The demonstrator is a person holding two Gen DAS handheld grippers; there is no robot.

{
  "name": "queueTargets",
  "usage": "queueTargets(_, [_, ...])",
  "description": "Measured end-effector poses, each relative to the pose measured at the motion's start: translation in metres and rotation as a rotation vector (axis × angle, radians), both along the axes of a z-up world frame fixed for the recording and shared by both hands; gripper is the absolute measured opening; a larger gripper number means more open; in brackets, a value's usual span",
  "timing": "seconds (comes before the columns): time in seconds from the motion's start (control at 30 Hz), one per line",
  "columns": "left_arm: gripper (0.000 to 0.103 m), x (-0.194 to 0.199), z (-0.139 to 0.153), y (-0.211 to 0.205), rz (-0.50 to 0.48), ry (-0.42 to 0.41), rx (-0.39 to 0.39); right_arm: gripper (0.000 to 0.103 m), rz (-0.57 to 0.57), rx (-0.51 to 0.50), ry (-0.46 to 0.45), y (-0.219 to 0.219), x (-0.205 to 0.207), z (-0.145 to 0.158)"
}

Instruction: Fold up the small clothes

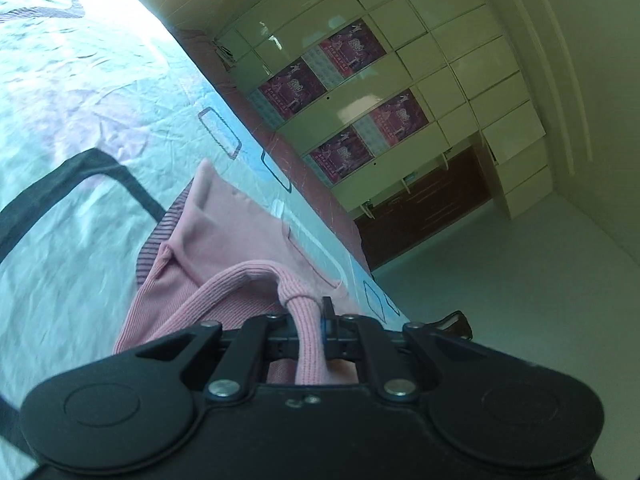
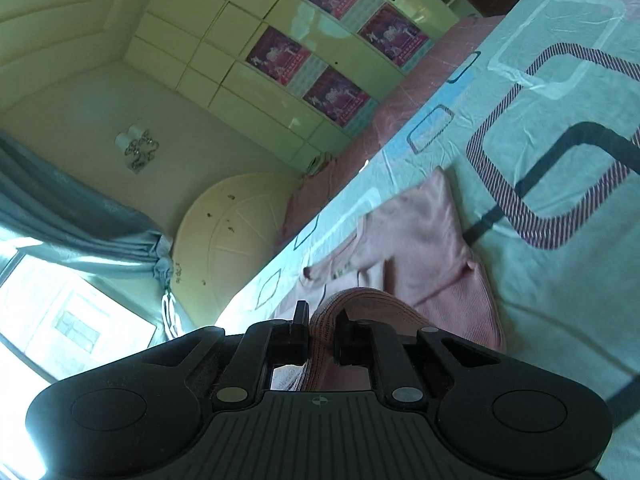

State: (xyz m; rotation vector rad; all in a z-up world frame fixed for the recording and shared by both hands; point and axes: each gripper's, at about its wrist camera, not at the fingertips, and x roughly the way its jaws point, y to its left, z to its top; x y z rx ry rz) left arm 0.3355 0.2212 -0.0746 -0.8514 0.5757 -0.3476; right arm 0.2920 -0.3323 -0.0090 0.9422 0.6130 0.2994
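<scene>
Left gripper (image 1: 308, 322) clamped nearly closed on a ribbed edge of the pink knit garment (image 1: 224, 240); fabric bunches between the fingers. Right gripper (image 2: 320, 326) likewise pinched tight on another ribbed edge. Rest of the garment (image 2: 424, 240) lies ahead of both on the patterned bedsheet (image 2: 560, 280); wardrobe (image 1: 400, 80) beyond.

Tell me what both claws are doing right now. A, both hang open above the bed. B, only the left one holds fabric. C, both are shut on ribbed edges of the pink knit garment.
C: the left claw and right claw each pinch a ribbed band of the pink knit garment.
</scene>
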Motion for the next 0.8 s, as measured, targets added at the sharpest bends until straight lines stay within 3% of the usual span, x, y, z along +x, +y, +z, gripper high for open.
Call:
queueTargets(0.2, [0.004, 0.109, -0.010, -0.011, -0.015, 0.067, 0.036, 0.010, -0.063, 0.027, 0.114, -0.006, 0.102, -0.021])
queueTargets(0.43, [0.006, 0.208, -0.051, -0.022, -0.041, 0.196, 0.107, 0.011, -0.114, 0.113, 0.287, -0.015, 0.189, -0.082])
queueTargets(0.5, [0.024, 0.219, -0.057, -0.018, -0.042, 0.203, 0.121, 0.016, -0.133, 0.119, 0.301, -0.020, 0.202, -0.094])
queueTargets(0.53, [0.049, 0.221, -0.056, -0.014, -0.042, 0.185, 0.107, 0.043, -0.167, 0.117, 0.292, -0.025, 0.205, -0.096])
queueTargets(0.57, [0.076, 0.221, -0.054, -0.010, -0.031, 0.163, 0.103, 0.061, -0.204, 0.116, 0.265, -0.030, 0.204, -0.096])
queueTargets(0.6, [0.084, 0.219, -0.048, -0.006, -0.010, 0.133, 0.119, 0.080, -0.240, 0.100, 0.225, -0.037, 0.202, -0.094])
queueTargets(0.63, [0.088, 0.218, -0.044, -0.002, 0.001, 0.112, 0.141, 0.079, -0.237, 0.093, 0.205, -0.041, 0.203, -0.093])
queueTargets(0.67, [0.086, 0.219, -0.041, 0.002, -0.007, 0.100, 0.153, 0.079, -0.216, 0.076, 0.201, -0.045, 0.205, -0.092])
queueTargets(0.73, [0.075, 0.225, -0.036, 0.005, -0.048, 0.097, 0.214, 0.078, -0.131, -0.053, 0.180, -0.040, 0.212, -0.083])
queueTargets(0.8, [0.071, 0.232, -0.033, 0.000, -0.107, 0.104, 0.315, 0.069, -0.036, -0.198, 0.161, -0.024, 0.218, -0.074])
